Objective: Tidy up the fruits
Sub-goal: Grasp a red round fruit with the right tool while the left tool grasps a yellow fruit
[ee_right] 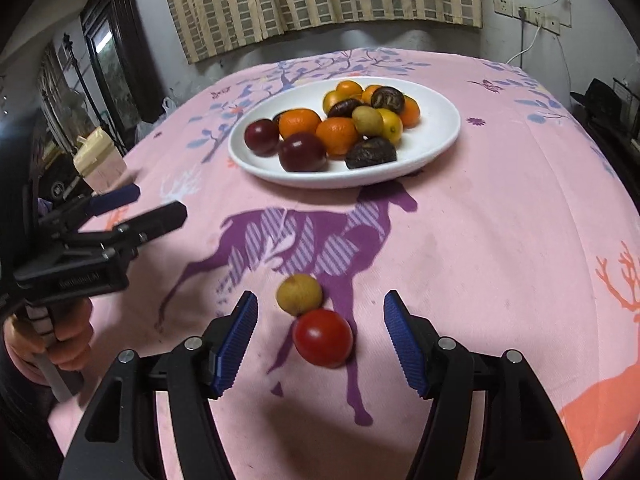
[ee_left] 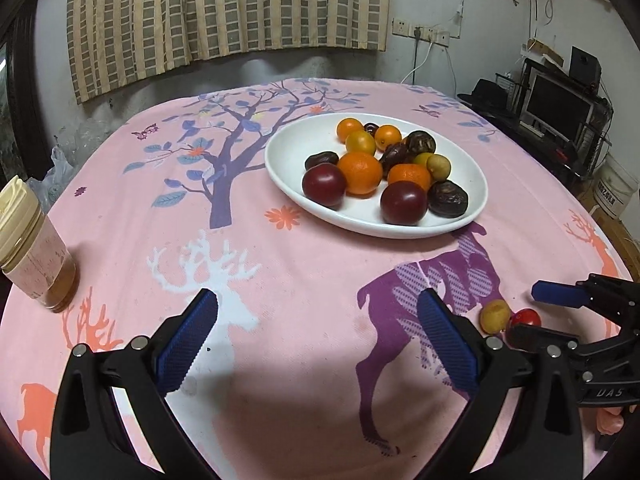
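- My right gripper (ee_right: 320, 340) is spread wide, its jaws flanking a red tomato (ee_right: 323, 337) on the table (ee_right: 500, 240).
- A yellow-brown fruit (ee_right: 299, 293) touches the tomato's far side.
- My left gripper (ee_left: 318, 344) is released, grasping nothing.
- Farther off, the white plate (ee_right: 436, 136) holds the other fruits.

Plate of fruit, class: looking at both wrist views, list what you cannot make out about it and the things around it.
- Fruit at the back of the white plate: hidden behind the front fruit, both views; no exact count.
- Jar: cut off by the left edge, left wrist view.
- Red fruit on the cloth: partly covered by the right gripper, left wrist view.
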The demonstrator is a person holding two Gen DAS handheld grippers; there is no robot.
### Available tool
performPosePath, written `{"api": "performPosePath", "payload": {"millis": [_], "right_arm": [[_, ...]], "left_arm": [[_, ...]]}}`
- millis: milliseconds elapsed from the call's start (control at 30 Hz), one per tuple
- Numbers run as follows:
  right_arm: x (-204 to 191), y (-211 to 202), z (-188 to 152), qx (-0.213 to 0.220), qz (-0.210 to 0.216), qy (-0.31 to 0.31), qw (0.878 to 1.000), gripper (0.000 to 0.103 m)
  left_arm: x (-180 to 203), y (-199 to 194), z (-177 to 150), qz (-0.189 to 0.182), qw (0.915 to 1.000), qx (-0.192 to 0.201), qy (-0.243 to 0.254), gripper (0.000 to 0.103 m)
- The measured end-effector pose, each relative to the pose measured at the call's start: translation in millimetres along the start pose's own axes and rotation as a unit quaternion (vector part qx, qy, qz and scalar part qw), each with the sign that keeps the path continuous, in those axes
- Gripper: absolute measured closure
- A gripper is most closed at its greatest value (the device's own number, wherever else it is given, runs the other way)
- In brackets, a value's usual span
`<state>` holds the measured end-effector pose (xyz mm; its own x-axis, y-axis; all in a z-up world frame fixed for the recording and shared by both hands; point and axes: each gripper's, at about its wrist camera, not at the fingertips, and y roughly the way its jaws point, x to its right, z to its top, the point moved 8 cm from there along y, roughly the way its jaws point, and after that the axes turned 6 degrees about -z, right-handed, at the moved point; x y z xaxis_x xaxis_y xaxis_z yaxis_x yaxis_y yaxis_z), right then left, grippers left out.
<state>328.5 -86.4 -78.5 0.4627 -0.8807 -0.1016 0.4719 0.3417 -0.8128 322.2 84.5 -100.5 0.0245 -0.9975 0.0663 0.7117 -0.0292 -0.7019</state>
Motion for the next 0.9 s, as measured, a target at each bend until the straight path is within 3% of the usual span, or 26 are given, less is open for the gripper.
{"api": "performPosePath", "payload": {"millis": [167,400,567,700,833,900], "right_arm": [[4,-2,-2,0.001,-0.001,-0.001,1.000,0.037],[-9,-4,-7,0.005,-0.027,-0.051,0.998,0.037],[-18,-1,-14,-0.001,-0.039,-0.081,0.996,0.050],[-12,-1,-14,-0.004,-0.046,-0.073,0.996,0.055],[-9,2,-16,-0.011,-0.047,-0.066,0.997,0.072],[-7,3,-16,-0.013,-0.042,-0.061,0.997,0.073]], "left_arm": [[-1,3,0,-0.003,0.9999,-0.010,-0.003,0.005],[-3,5,-1,-0.011,0.9997,-0.017,-0.012,0.005],[-4,7,-2,-0.009,0.9997,-0.019,-0.014,0.005],[-4,7,-2,-0.008,0.9997,-0.019,-0.012,0.005],[-3,8,-2,-0.008,0.9997,-0.019,-0.011,0.005],[-2,9,-3,-0.010,0.9997,-0.021,-0.010,0.005]]}}
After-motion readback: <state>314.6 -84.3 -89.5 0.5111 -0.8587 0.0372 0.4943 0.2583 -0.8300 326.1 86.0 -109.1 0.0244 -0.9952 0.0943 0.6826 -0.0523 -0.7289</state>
